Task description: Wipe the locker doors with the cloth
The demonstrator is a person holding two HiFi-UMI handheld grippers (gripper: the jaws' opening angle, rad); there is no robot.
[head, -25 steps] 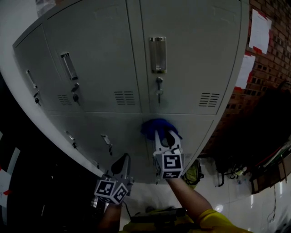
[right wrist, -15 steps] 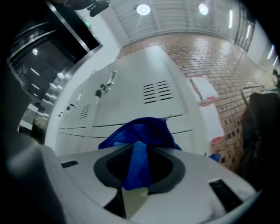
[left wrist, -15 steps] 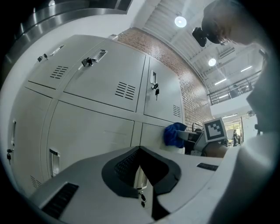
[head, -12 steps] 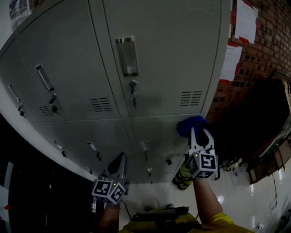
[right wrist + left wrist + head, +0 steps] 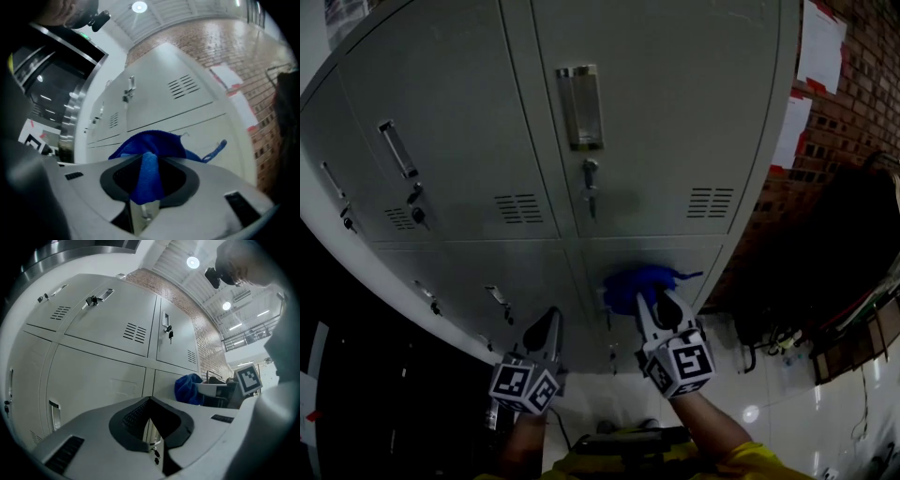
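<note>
A bank of grey metal lockers (image 5: pixel 675 122) fills the head view, with handles and keys on each door. My right gripper (image 5: pixel 654 302) is shut on a blue cloth (image 5: pixel 639 279), which is pressed against a lower locker door (image 5: pixel 712 258) below the vented upper door. The right gripper view shows the blue cloth (image 5: pixel 150 154) bunched between the jaws, one loop strap trailing right. My left gripper (image 5: pixel 546 330) hangs lower left of it, shut and empty, away from the doors. The left gripper view shows the cloth (image 5: pixel 188 387) to the right.
A red brick wall (image 5: pixel 853 103) with white paper sheets (image 5: pixel 820 42) stands right of the lockers. Dark objects and cables (image 5: pixel 787 352) lie on the glossy floor at the right. Keys hang from the lower locks (image 5: pixel 611 354).
The right gripper with the cloth has swept left across the lower door, from the locker's right edge back toward the middle. The left gripper has stayed put.
</note>
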